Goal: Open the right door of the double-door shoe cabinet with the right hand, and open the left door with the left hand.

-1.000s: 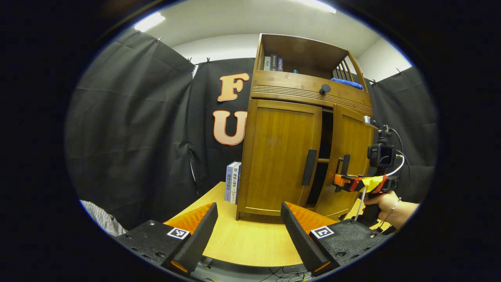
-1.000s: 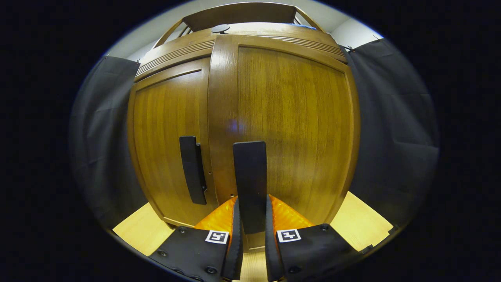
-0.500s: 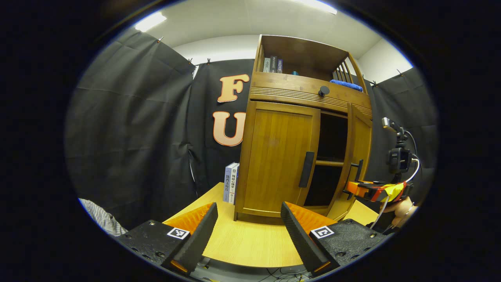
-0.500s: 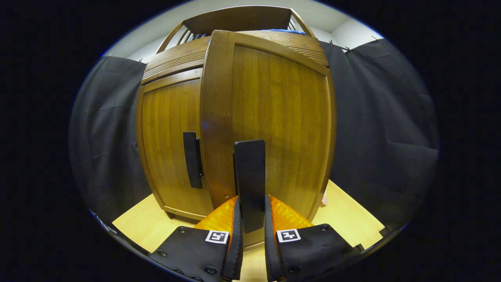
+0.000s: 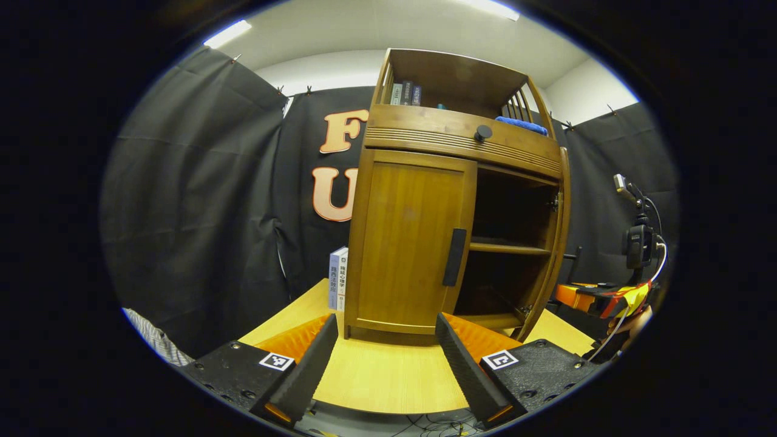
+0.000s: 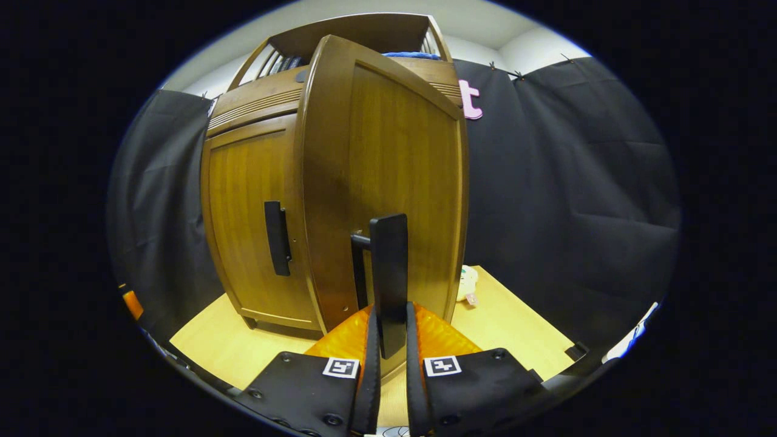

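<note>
Right gripper [image 6: 388,370] clamps swung-out right brown wooden door's black bar handle [image 6: 388,276]; left gripper [image 5: 382,358] gapes, closed left wooden door [image 5: 408,240] ahead untouched.

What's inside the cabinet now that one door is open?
Behind the open right door, the shoe cabinet shows a wooden shelf and dark space; no shoes visible. The shut left door hides the other half.

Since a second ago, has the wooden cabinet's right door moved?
Yes. The brown wooden right door has swung outward, away from the closed left door, pulled by the right gripper.
</note>
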The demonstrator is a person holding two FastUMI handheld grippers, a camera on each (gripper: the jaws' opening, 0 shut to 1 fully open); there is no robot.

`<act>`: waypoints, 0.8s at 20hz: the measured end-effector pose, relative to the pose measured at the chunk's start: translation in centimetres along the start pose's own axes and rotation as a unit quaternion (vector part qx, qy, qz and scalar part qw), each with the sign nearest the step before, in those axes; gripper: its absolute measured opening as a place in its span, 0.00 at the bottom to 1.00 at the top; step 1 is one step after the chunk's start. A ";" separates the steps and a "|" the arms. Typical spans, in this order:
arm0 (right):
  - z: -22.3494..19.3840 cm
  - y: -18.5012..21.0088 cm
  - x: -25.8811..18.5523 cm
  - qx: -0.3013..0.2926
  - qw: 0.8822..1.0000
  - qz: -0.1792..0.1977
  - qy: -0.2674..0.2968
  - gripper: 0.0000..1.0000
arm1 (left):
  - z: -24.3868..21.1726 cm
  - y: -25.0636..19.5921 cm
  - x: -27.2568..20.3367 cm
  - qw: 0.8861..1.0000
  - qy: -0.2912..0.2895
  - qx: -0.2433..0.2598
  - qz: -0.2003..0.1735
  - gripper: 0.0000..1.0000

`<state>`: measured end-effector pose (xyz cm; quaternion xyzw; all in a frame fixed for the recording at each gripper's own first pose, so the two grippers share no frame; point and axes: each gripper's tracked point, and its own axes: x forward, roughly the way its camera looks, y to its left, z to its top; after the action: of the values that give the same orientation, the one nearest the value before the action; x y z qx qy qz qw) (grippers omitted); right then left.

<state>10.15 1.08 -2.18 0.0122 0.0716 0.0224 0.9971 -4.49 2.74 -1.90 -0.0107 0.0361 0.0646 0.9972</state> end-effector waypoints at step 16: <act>-0.6 -1.2 -1.2 0.018 0.999 -0.048 0.017 0.13 | -1.4 -2.9 1.4 0.999 0.020 0.008 -0.039 0.98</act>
<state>8.97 -0.11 -2.64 0.0267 0.0890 -0.0265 0.9953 -2.80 -0.03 -3.37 -0.0051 0.0559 0.0250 0.9981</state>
